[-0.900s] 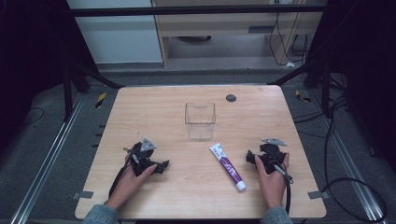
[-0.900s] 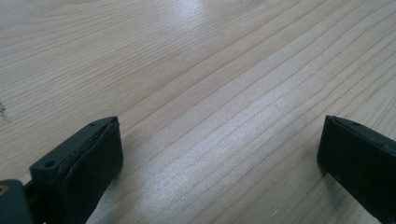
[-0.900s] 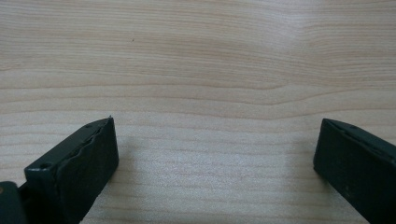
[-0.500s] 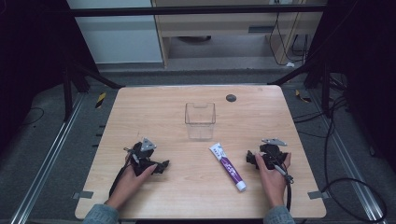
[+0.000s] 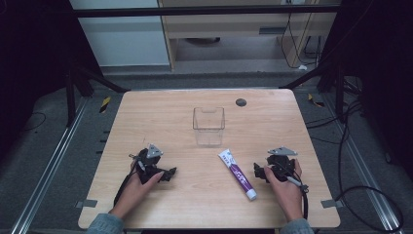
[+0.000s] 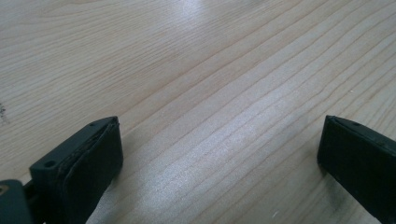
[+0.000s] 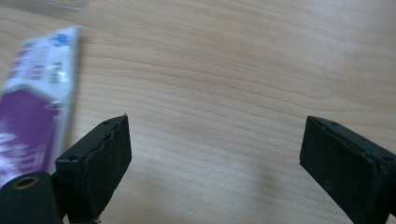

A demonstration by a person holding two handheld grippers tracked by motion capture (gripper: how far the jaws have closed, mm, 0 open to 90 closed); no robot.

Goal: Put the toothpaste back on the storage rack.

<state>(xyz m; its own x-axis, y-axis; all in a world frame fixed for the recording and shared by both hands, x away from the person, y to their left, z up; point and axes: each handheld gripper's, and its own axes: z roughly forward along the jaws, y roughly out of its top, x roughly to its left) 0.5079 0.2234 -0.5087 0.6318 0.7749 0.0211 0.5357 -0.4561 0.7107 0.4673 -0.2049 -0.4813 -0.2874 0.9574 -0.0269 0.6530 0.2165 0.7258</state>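
The purple-and-white tube (image 5: 237,174) lies flat on the table (image 5: 160,112), just left of the right gripper (image 7: 212,154) and outside its spread jaws. The left gripper (image 6: 219,154), well left of the tube, also has its jaws apart over bare wood.

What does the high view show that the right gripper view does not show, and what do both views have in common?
The high view alone takes in the clear box in the middle of the table, the left gripper with the person's left hand, and the floor around the table. The right gripper view alone gives a close look along the right gripper: its jaws stand wide apart with bare wood between them. Both views share the purple and white tube, lying flat on the wooden table beside the right gripper, apart from it.
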